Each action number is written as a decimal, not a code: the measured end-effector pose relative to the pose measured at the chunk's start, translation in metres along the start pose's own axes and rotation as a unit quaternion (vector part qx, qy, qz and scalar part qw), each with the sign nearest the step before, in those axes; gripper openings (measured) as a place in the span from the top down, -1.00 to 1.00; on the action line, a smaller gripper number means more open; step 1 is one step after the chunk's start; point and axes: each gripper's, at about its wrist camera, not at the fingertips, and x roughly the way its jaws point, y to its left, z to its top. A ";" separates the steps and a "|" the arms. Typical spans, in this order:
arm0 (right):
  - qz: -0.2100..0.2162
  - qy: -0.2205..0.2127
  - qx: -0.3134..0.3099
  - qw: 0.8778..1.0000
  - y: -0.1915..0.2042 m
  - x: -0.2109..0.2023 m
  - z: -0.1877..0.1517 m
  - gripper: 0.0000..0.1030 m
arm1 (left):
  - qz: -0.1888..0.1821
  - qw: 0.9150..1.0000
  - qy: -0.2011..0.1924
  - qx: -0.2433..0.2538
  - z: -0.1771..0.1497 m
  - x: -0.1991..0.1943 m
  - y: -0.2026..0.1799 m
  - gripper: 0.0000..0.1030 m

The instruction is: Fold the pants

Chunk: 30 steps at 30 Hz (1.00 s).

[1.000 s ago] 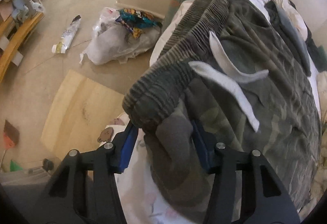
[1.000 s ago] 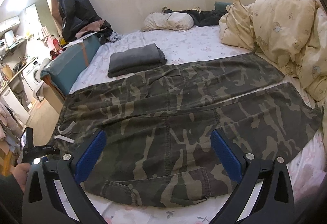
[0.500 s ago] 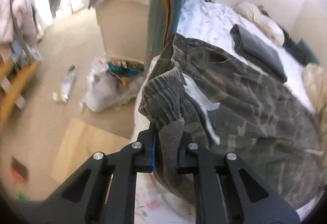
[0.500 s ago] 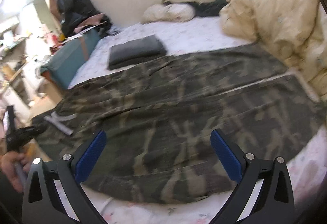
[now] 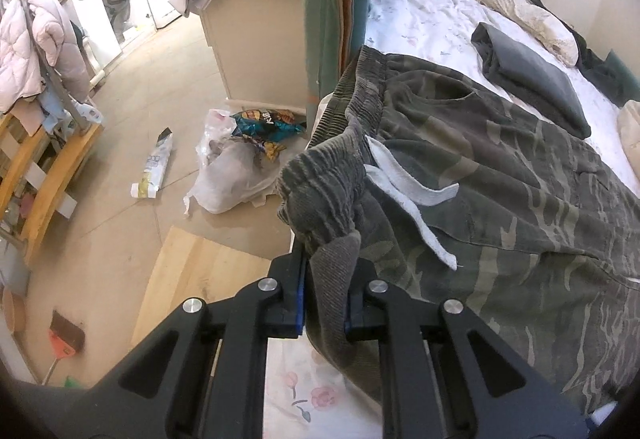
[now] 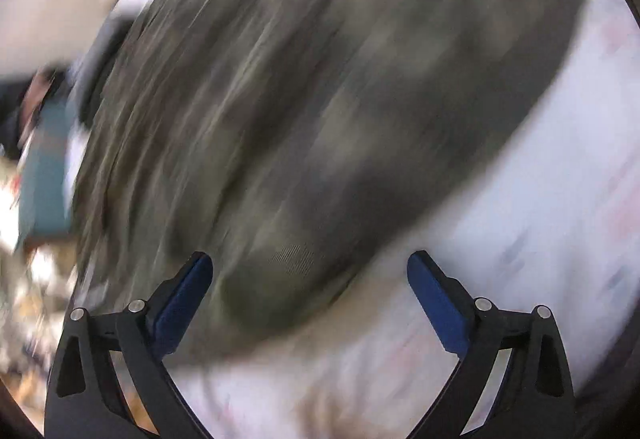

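Camouflage pants [image 5: 500, 167] lie spread across a bed with a floral sheet [image 5: 416, 19]. Their ribbed waistband [image 5: 320, 191] is bunched and lifted at the bed's near edge, white drawstrings [image 5: 404, 191] hanging off it. My left gripper [image 5: 326, 299] is shut on the waistband corner, cloth squeezed between its blue pads. The right wrist view is heavily blurred: my right gripper [image 6: 310, 271] stands open just above the pants [image 6: 320, 99], near their rounded edge, with the white sheet [image 6: 540, 219] to the right. Nothing is pinched between its fingers.
A folded grey garment [image 5: 532, 75] and a pillow [image 5: 528, 19] lie farther up the bed. A teal upright pad [image 5: 332, 7] stands at the bed's corner beside a cabinet [image 5: 256, 35]. On the floor are a rubbish bag [image 5: 232, 167], a carton [image 5: 156, 167] and a wooden board [image 5: 200, 279].
My left gripper closed on the waistband and lifted it off the bed. My right gripper swung down and rolled from a high view over the bed to close above the pants.
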 end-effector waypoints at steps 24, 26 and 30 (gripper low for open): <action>-0.105 -0.201 0.261 0.938 -0.163 -0.117 0.221 0.95 | 0.021 1.000 0.020 0.005 0.004 0.004 -0.005 0.80; -0.097 -0.241 0.245 0.934 -0.157 -0.139 0.224 0.96 | 0.016 1.000 0.026 -0.006 0.009 0.002 -0.003 0.80; -0.061 -0.286 0.204 0.934 -0.129 -0.161 0.252 0.97 | -0.002 0.998 0.053 -0.022 0.021 -0.006 0.001 0.81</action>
